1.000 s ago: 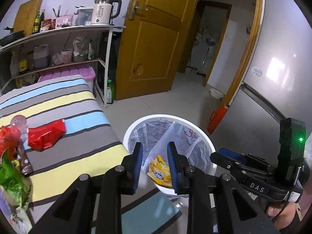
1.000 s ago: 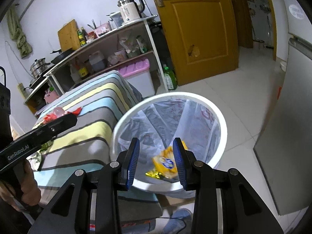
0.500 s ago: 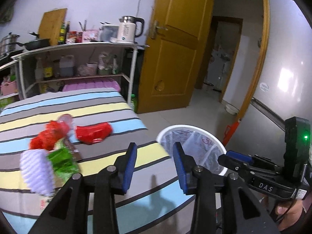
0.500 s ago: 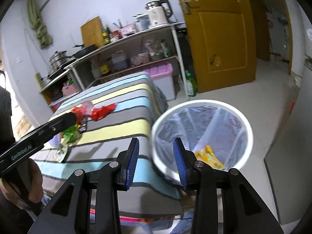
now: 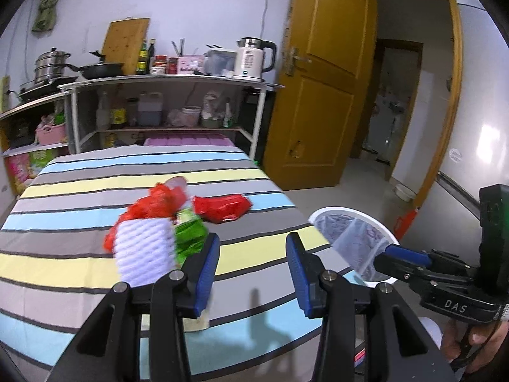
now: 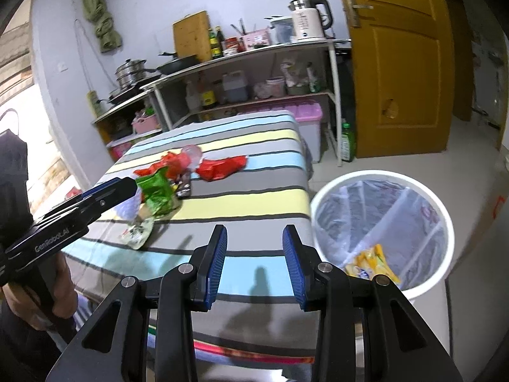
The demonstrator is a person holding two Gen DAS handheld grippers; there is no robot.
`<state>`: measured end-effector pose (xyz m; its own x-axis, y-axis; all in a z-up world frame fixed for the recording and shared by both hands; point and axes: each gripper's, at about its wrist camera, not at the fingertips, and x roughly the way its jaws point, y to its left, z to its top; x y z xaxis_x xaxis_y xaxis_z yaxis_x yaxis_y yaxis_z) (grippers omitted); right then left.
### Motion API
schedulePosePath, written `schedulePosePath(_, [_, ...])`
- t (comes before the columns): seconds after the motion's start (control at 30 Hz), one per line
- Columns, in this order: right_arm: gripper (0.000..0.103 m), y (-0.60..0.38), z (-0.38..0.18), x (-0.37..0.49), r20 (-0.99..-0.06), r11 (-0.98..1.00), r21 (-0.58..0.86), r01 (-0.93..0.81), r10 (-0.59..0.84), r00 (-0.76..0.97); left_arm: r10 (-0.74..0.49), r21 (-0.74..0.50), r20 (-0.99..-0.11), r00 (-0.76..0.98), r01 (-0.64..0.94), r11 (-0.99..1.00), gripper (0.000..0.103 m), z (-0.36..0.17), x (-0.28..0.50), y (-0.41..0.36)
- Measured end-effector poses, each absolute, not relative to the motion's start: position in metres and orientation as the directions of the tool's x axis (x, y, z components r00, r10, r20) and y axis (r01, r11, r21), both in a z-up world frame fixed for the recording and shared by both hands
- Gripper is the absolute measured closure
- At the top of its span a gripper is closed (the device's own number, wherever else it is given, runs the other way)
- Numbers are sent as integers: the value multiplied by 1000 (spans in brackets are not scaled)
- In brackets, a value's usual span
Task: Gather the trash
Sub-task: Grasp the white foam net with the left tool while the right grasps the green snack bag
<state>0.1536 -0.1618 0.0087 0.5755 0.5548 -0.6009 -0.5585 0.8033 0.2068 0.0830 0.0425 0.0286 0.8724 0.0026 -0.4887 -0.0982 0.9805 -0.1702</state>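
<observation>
Trash lies heaped on the striped table (image 5: pixel 79 270): a red wrapper (image 5: pixel 221 207), a green packet (image 5: pixel 189 237), a red bag (image 5: pixel 156 205) and a white ribbed foam sleeve (image 5: pixel 144 253). My left gripper (image 5: pixel 253 269) hovers over the table's near edge, right of the heap, its jaws opening with nothing between them. My right gripper (image 6: pixel 254 262) is open and empty above the table's front edge. To its right on the floor stands the white bin (image 6: pixel 423 283), lined with a clear bag and holding a yellow packet (image 6: pixel 370 262).
A shelf rack (image 5: pixel 165 82) with a kettle, pans and bottles stands behind the table. A wooden door (image 5: pixel 321 95) is to the right, and a pink storage box (image 6: pixel 302 114) sits under the rack. A green bottle (image 6: pixel 347 141) stands on the floor by the door.
Both grippers swung left from above the bin to over the table. The left jaws widened. The trash heap came into the middle of the left wrist view.
</observation>
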Motion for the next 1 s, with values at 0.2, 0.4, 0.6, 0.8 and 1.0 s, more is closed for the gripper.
schedulePosePath(0.2, [65, -140, 4, 147, -611, 774, 193, -603, 576, 543, 52, -158, -492, 869, -149, 976, 58, 24, 67, 59])
schedulePosePath(0.4, [65, -122, 1, 143, -621, 753, 185, -631, 587, 519, 103, -152, -504, 858, -206, 967, 55, 17, 55, 77])
schedulePosePath(0.6, [65, -109, -2, 140, -631, 742, 172, -648, 588, 506, 132, -162, -517, 845, -248, 955, 47, 12, 56, 97])
schedulePosePath(0.8, [65, -106, -3, 143, -635, 741, 169, -650, 586, 504, 126, -155, -547, 828, -248, 956, 42, 3, 70, 103])
schedulePosePath(1.0, [65, -98, -4, 147, -640, 736, 162, -657, 585, 498, 131, -146, -581, 803, -261, 954, 42, -8, 86, 107])
